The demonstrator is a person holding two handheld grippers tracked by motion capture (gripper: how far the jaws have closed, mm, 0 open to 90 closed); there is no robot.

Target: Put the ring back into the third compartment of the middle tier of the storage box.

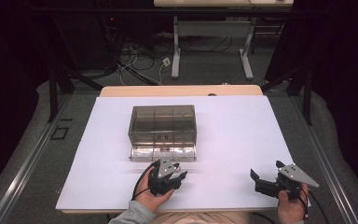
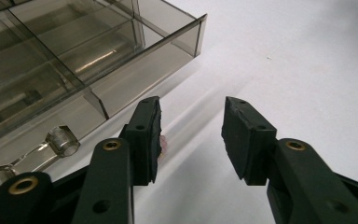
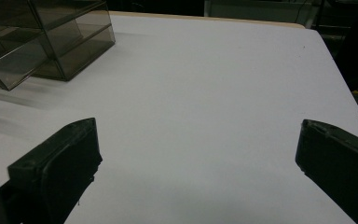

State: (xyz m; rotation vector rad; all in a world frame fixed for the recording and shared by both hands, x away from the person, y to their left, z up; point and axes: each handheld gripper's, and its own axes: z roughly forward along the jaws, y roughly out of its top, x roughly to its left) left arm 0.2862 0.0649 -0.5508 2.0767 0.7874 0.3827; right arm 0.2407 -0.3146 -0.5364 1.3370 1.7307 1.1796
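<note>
One smoky clear organiser box [image 1: 163, 127] is set left of the middle of the white table top [image 1: 242, 135], well clear of every edge; its near, lower tier projects towards the person. Wide bare surface is left to its right and along the near edge, where both tools are held. Two grippers are counted. The left gripper [image 1: 175, 176] is held just in front of the box's near right corner, apart from it; in the left gripper view [image 2: 191, 135] its jaws are seen part-closed with a gap between the pads and nothing clamped, so it is released. A small pinkish speck [image 2: 164, 145] is glimpsed on the table beside the left pad, too small and too much hidden to be identified. The right gripper [image 1: 256, 179] is held near the table's near right corner, well apart from the box; in the right gripper view [image 3: 196, 154] its jaws are spread wide over bare table, empty. Three compartments across are made out in the box's top tier; the contents cannot be told through the tinted walls; the box [image 3: 42, 37] is cut off at the left of the right gripper view.
</note>
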